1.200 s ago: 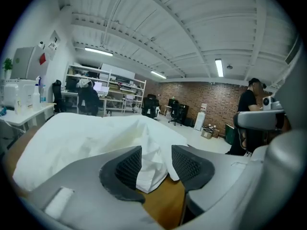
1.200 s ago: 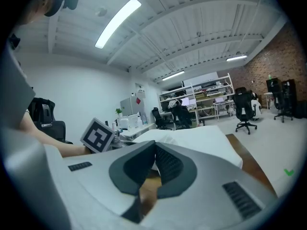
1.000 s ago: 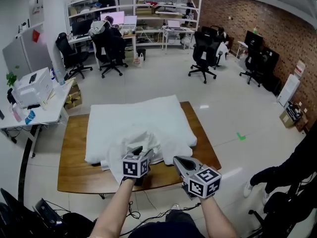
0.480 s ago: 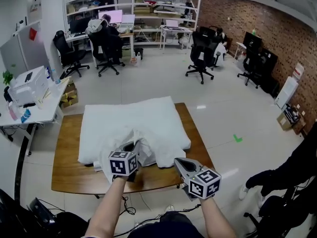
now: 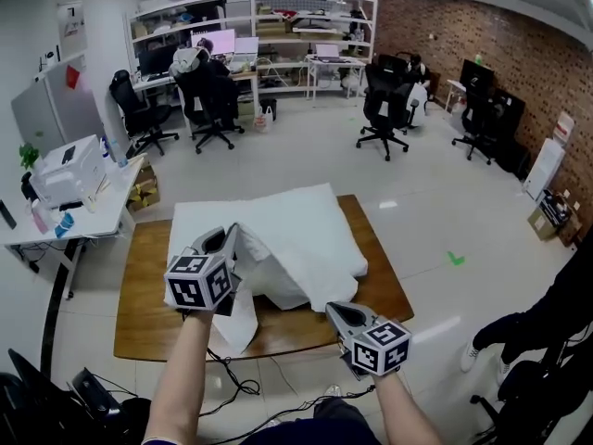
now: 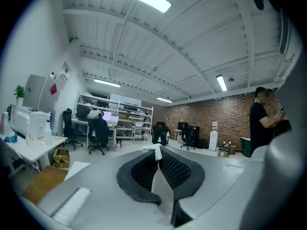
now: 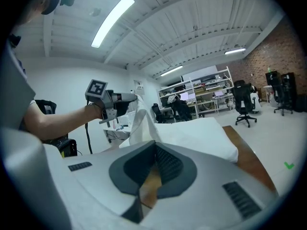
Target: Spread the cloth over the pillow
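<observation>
A cardboard box stands on the floor by the desk, too small to show its contents. The left gripper is clamped on a fold of the cloth, which drapes from it over the near part of the pillow on the table. The right gripper, jaws together and empty, sits at the table's near edge. A second ago the left gripper was low on the bunched cloth; now it is raised and the cloth peaks up, while the right has kept its place.

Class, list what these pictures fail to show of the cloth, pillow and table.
- Pillow, near-left corner: head view, covered by the raised cloth.
- Cloth beyond its pinched tip: left gripper view, hidden behind the left claw.
- Table, near edge: right gripper view, blocked by the right claw.
</observation>
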{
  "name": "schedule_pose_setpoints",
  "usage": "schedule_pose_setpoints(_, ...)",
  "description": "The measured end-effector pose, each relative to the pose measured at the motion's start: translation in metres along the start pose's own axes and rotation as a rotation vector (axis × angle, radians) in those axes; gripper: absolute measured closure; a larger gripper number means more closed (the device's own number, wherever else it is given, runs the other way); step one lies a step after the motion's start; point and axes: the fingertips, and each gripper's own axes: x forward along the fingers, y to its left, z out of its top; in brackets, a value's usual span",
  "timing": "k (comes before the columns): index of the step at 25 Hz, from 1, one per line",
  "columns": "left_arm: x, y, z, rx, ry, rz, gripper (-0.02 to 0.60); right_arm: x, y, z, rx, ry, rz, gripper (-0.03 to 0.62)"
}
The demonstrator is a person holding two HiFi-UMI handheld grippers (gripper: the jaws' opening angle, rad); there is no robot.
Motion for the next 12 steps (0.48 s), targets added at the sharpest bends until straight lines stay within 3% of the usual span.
schedule_pose_setpoints(9,-0.030,0.016,0.084,0.071,-0.090,0.025,0.568,0.000,0.019,-0.010,0.016,-0.017,-0.029,0.592)
schedule_pose_setpoints(12,-0.036,0.017,0.110,0.084,-0.109,0.029,0.569,0.000,0.006,-0.022,0.009,-0.012,-0.116,0.591)
